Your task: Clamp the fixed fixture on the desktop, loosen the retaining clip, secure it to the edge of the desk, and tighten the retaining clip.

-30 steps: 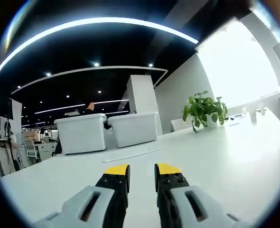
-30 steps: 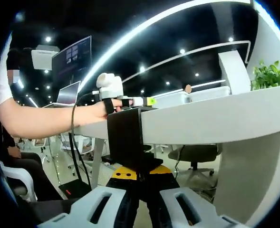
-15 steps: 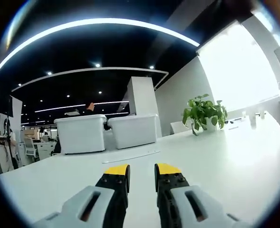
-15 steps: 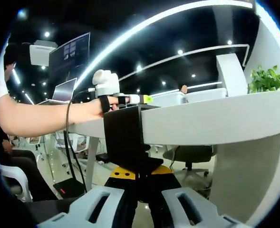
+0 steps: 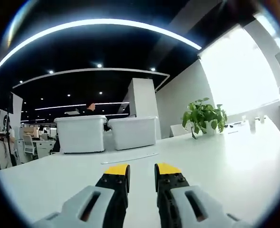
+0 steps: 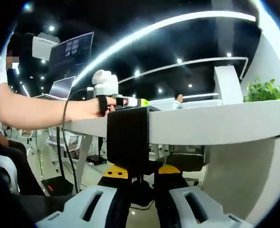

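Since a second ago my right tongs (image 6: 140,172) have shifted a little, so the black clamp (image 6: 128,140) now sits nearer the middle of the right gripper view; the left gripper view has barely changed. My right tongs are closed on the knob (image 6: 141,191) under the clamp, their yellow tips pressed to the clamp's lower foot. The clamp hangs on the edge of the white desk (image 6: 216,125), its black body covering the desk's front edge. Beyond it my left hand (image 6: 90,108) holds the left tongs (image 6: 140,101) (white body, yellow tip) just above the desktop, right behind the clamp. In the left gripper view, my left tongs (image 5: 141,171) stand slightly apart with nothing between them, low over the bare desktop (image 5: 216,161). Farther off sit two white bins (image 5: 106,133) and a potted plant (image 5: 204,115).
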